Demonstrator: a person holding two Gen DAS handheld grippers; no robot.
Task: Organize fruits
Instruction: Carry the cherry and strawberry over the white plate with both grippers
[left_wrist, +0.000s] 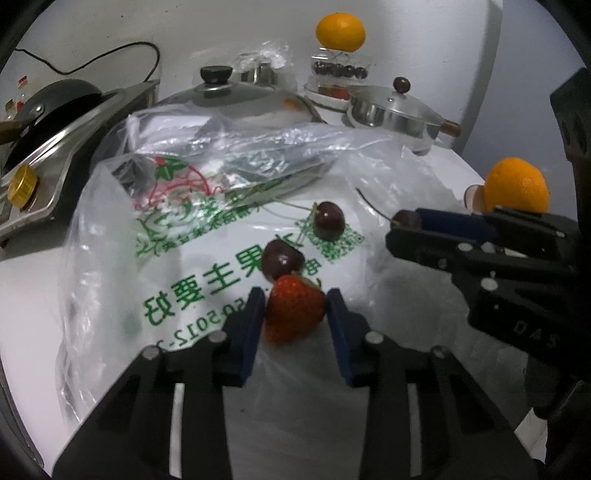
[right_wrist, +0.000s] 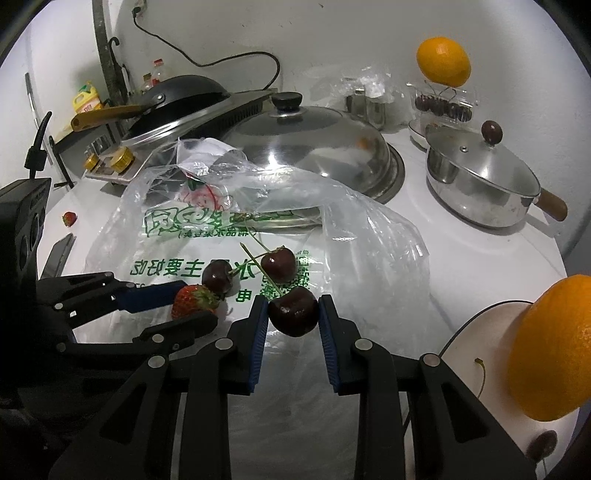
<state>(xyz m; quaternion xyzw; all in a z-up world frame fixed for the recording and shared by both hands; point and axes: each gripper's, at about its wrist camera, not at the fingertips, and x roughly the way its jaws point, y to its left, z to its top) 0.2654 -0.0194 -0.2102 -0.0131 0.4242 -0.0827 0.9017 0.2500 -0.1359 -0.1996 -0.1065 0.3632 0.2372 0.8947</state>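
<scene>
Bare counter is seen at 3 o'clock of the plastic bag; the strawberry is clamped by the left gripper; a cherry is pinched by the right gripper, both over the bag.

White counter, smooth, brightly lit from above, running to a plain white wall at the far side. Far left: my steel gas stove with brass knobs, a black wok resting on it; bottles in the corner behind. A black cable loops down the wall. Centre far: large domed steel lid with black knob. Far right: lidded steel saucepan, wooden handle.
</scene>
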